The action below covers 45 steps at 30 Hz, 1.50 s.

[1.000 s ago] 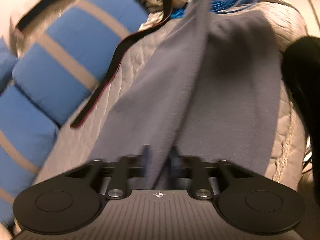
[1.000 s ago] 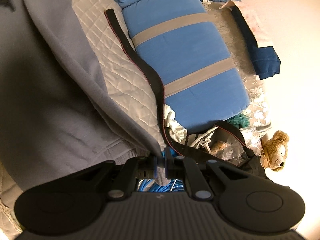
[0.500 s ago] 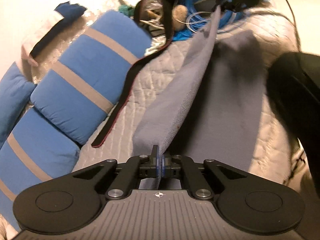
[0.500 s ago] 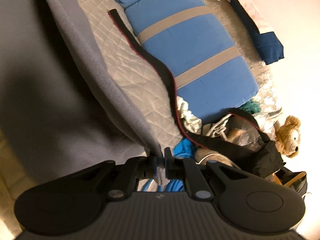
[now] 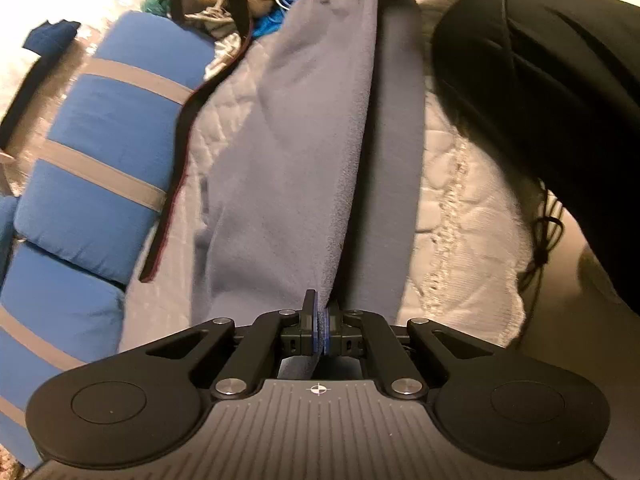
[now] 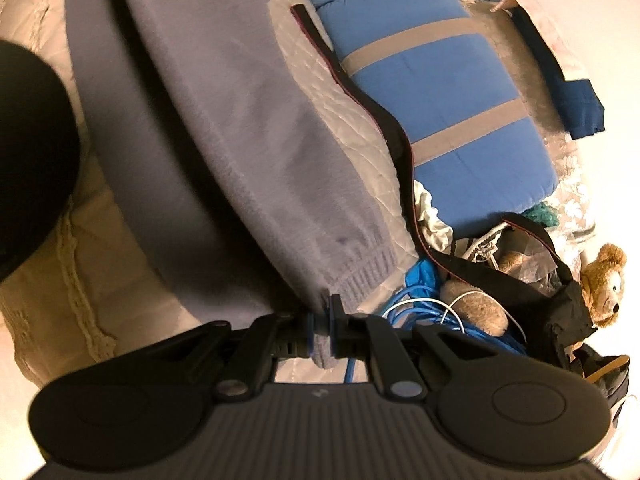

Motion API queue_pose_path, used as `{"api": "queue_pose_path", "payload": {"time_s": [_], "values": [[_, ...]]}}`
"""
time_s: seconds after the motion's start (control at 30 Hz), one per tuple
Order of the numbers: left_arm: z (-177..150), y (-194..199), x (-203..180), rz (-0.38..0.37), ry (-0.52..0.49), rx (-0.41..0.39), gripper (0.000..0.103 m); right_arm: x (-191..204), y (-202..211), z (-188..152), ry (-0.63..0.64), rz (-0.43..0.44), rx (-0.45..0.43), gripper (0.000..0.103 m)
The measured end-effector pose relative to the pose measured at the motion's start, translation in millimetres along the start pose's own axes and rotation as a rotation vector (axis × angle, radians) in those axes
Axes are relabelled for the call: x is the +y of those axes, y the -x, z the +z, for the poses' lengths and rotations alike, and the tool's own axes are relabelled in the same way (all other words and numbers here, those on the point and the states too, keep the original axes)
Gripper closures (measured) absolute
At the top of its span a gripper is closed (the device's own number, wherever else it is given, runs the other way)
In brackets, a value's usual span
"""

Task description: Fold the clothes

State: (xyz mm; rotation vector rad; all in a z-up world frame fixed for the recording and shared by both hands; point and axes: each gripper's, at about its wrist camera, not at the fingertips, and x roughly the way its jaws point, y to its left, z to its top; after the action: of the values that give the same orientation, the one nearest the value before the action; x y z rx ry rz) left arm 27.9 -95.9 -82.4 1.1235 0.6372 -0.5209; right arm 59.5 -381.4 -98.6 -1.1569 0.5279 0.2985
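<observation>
Grey fleece garment [image 5: 304,152], earlier lifted taut, now sags onto the quilted bedspread [image 5: 460,184]; left gripper [image 5: 320,322] and right gripper [image 6: 323,322] stay clamped on its ends, mid-fold.

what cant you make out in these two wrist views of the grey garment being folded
- Grey garment: what kind of garment it is; the left wrist view shows only a long folded strip, and its far end is lost among the clutter.
- Its underside, hidden in the fold, in both views.
- Black mass: too dark to identify, cut off at the right edge.
- Left gripper and right gripper: the pinched part is covered by their pads.
</observation>
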Motion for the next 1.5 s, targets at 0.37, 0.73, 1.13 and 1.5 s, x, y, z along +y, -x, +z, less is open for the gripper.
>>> {"api": "queue_pose_path", "payload": {"time_s": [0.37, 0.73, 1.13, 1.5], "values": [[-3, -10, -16, 0.006, -0.044, 0.026, 0.100, 12, -1, -2, 0.113, 0.020, 0.040, 0.084], [-4, -11, -22, 0.007, -0.080, 0.047, 0.094, 1, 19, 20, -0.073, 0.022, 0.023, 0.020], [-29, -3, -24, 0.135, -0.143, 0.079, 0.061, -40, 70, 81, -0.676, 0.202, -0.102, 0.006], [-52, -17, -27, 0.369, -0.166, 0.171, 0.061, 11, 51, 150, -0.934, 0.432, -0.192, 0.004]]}}
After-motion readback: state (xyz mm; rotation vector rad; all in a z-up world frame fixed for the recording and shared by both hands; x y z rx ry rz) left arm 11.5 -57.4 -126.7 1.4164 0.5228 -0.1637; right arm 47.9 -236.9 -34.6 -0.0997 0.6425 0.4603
